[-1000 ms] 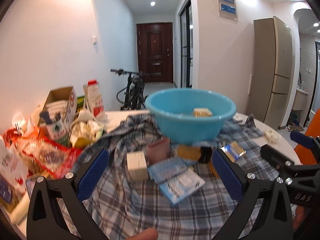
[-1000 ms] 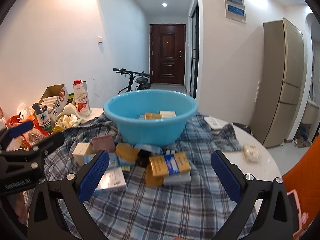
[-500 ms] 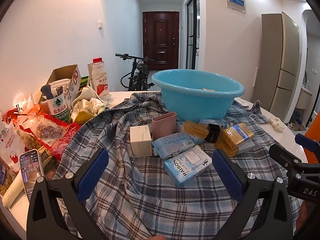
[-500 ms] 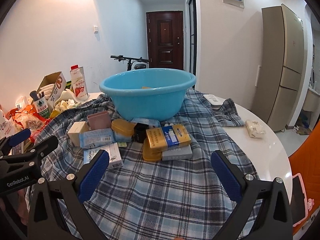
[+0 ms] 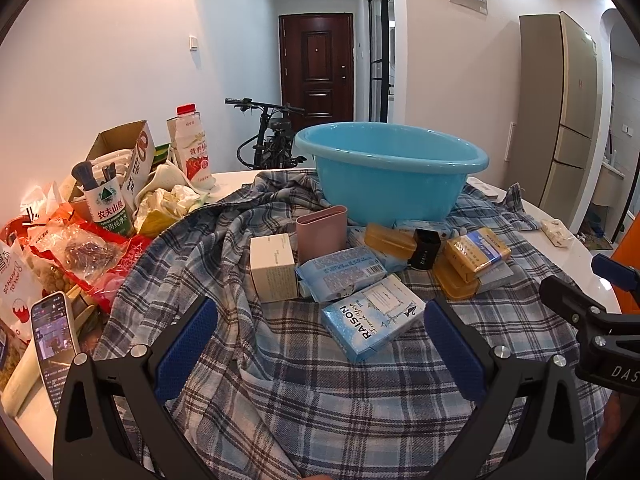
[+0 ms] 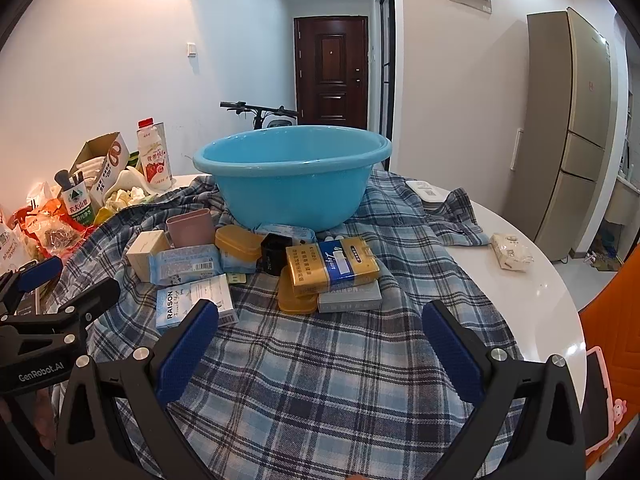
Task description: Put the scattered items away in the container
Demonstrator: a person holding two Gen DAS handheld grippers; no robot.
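Observation:
A blue basin (image 5: 390, 174) (image 6: 292, 176) stands on a plaid cloth at the back of a round table. In front of it lie scattered items: a light blue RAISON box (image 5: 372, 326) (image 6: 194, 304), a blue tissue pack (image 5: 340, 272), a white box (image 5: 274, 266), a pink case (image 5: 322, 230), amber boxes (image 5: 390, 238), a black box (image 5: 426, 248) and a gold-and-blue carton (image 5: 476, 254) (image 6: 332, 266). My left gripper (image 5: 320, 344) is open and empty, just short of the RAISON box. My right gripper (image 6: 320, 344) is open and empty, short of the gold carton.
Clutter fills the table's left side: a drink bottle (image 5: 192, 148), a cardboard box (image 5: 120, 152), snack bags (image 5: 68, 252) and a phone (image 5: 54, 328). A small white packet (image 6: 512, 256) lies on the bare table (image 6: 540, 292) at right. A fridge (image 6: 576, 128) stands beyond.
Both grippers have dropped lower and pulled back from the basin; its inside is now hidden below the rim. Both stayed open and empty.

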